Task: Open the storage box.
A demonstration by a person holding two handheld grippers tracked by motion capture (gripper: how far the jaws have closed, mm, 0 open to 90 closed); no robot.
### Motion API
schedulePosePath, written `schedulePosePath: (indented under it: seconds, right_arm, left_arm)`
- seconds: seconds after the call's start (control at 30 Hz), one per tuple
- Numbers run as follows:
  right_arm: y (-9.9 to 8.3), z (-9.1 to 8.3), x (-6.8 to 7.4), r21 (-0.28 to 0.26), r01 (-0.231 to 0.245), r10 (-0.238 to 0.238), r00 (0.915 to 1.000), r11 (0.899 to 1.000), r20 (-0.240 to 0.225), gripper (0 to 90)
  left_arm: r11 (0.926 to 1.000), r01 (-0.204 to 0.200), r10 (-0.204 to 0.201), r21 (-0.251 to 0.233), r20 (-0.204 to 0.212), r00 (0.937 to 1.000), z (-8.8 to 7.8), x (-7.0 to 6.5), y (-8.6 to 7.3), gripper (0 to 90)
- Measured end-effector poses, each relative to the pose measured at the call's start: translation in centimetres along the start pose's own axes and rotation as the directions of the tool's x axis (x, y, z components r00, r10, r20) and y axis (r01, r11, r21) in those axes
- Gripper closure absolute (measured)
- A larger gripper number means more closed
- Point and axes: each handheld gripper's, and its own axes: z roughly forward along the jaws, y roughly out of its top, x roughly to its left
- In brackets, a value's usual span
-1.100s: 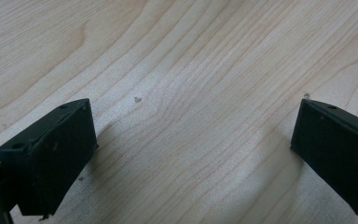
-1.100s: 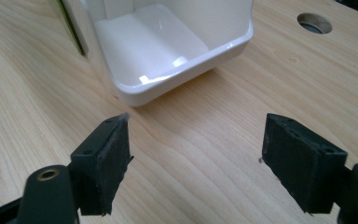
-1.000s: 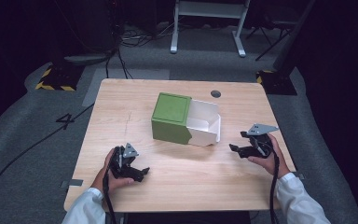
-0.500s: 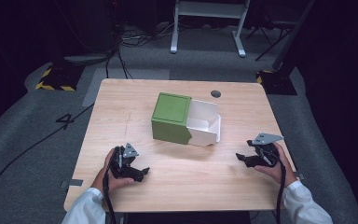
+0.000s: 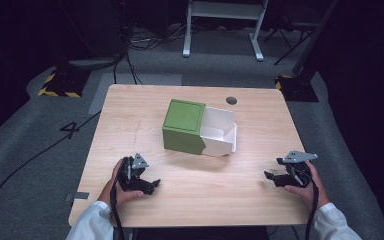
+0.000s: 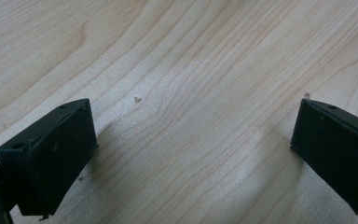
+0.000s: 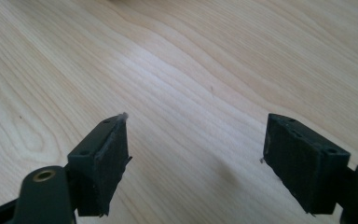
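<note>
Both grippers, left (image 5: 147, 186) and right (image 5: 275, 178), rest spread and empty, well short of the green box (image 5: 184, 126); its white drawer (image 5: 220, 132) looks light, stiff, probably slick plastic — pinch the front wall.

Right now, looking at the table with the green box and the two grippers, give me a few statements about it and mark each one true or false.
1. The white drawer is pulled partway out of the green box. True.
2. The left gripper is clamped on the box. False: it rests near the table's front edge, well apart from the box, jaws spread over bare wood.
3. The right gripper is open and holds nothing. True.
4. The drawer is full of objects. False: its visible inside looks empty.
5. The box stands at the front edge of the table. False: it sits around the middle, toward the far side, near a round dark hole.
</note>
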Motion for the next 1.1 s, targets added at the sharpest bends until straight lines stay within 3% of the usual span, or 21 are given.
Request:
schedulePosePath:
  seconds: [0.37, 0.47, 0.63, 1.1]
  right_arm:
    - [-3.0, -0.9, -1.1, -0.012, -0.09, 0.089, 0.9959, 0.996, -0.013, 22.5]
    - [-3.7, -0.8, -1.2, 0.002, -0.092, 0.092, 0.9957, 0.996, -0.002, 21.7]
    - [-5.1, -1.1, -1.2, -0.061, -0.115, 0.115, 0.9933, 0.991, 0.002, 21.1]
    - [-5.2, -1.3, -1.1, -0.063, -0.121, 0.121, 0.9926, 0.991, 0.008, 21.1]
  left_arm:
    - [1.0, 0.002, -0.002, 0.001, -0.003, 1.0, 0.0, 0.0, 0.0, 0.1]
    - [1.0, 0.002, -0.002, 0.001, -0.003, 1.0, 0.0, 0.0, 0.0, 0.1]
    - [1.0, 0.002, -0.002, 0.001, -0.003, 1.0, 0.0, 0.0, 0.1, 0.1]
    - [1.0, 0.003, -0.003, 0.001, -0.002, 1.0, 0.0, 0.0, 0.1, 0.1]
